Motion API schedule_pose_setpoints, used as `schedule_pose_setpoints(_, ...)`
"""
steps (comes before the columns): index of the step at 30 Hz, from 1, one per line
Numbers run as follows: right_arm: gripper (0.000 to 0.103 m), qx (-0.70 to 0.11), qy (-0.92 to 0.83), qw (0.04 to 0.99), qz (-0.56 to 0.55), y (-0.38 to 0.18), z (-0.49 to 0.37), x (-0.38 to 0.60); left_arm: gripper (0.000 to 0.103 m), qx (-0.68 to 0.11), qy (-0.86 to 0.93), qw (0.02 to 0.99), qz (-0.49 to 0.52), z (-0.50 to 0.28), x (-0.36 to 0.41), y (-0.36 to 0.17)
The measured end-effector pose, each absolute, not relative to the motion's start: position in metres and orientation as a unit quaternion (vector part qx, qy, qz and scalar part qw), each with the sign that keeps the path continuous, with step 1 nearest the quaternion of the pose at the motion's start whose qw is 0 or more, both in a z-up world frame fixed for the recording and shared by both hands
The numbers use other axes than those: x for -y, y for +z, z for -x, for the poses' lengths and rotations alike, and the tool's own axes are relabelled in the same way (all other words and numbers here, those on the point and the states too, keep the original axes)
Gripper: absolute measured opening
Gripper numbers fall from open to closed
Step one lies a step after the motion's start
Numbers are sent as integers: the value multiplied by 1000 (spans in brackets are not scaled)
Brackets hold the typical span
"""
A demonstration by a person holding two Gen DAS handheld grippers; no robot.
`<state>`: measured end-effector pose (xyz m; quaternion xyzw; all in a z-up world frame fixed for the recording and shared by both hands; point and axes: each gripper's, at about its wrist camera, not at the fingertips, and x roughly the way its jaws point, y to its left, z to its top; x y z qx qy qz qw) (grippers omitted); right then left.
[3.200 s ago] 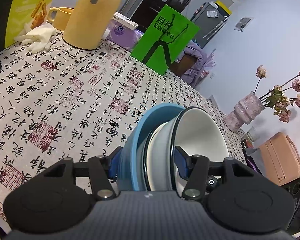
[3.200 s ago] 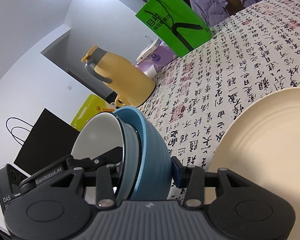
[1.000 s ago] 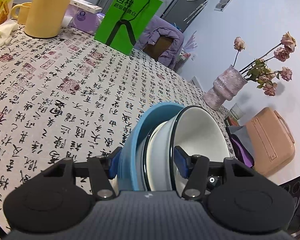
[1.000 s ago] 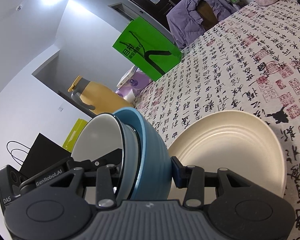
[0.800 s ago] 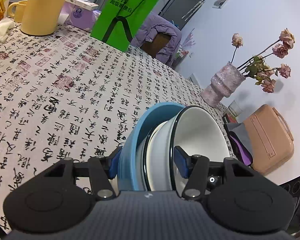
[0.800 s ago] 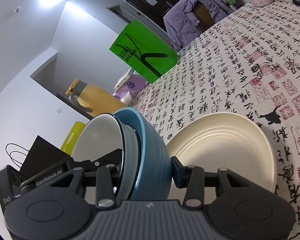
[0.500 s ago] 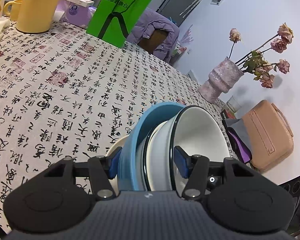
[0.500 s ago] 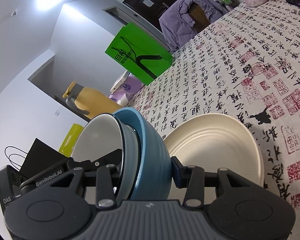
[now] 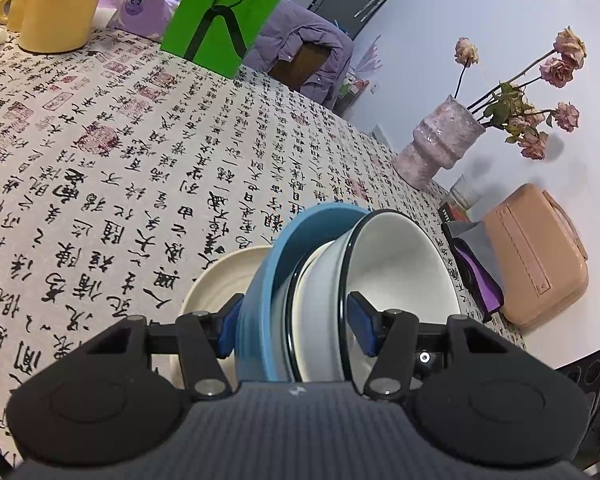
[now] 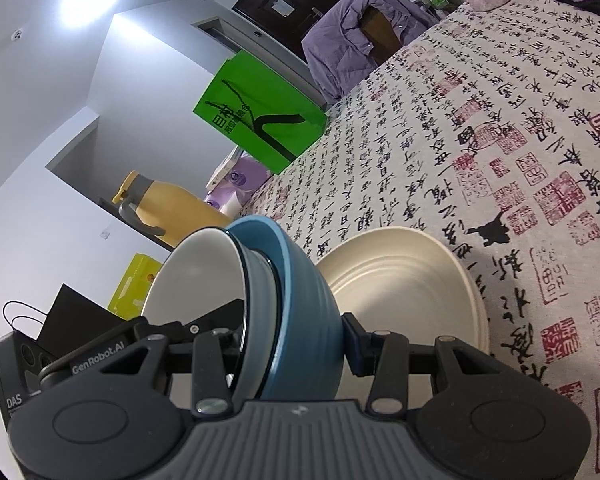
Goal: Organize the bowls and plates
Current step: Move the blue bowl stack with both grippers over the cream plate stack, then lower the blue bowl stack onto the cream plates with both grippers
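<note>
Bowl stack (image 9: 340,280) pinched rim-to-rim by left gripper (image 9: 292,324) and right gripper (image 10: 296,340), hovering just above cream plate (image 10: 400,280), probably for nesting.

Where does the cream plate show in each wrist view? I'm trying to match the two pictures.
Left wrist: cream plate lies on the tablecloth at lower centre-left, mostly hidden behind the blue bowl.
Right wrist: cream plate lies right of centre, just beyond the blue bowl.
Shared landmark: the green bag standing at the table's far side.
</note>
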<state>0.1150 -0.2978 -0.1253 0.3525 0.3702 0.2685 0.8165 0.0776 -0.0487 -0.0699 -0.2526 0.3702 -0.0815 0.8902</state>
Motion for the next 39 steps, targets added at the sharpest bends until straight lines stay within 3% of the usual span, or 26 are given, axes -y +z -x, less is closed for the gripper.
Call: schedule_pose_setpoints(39,42,-368,238,849,-296,-138,-121,295,56,-385,-100,880,259,-93,55,-97)
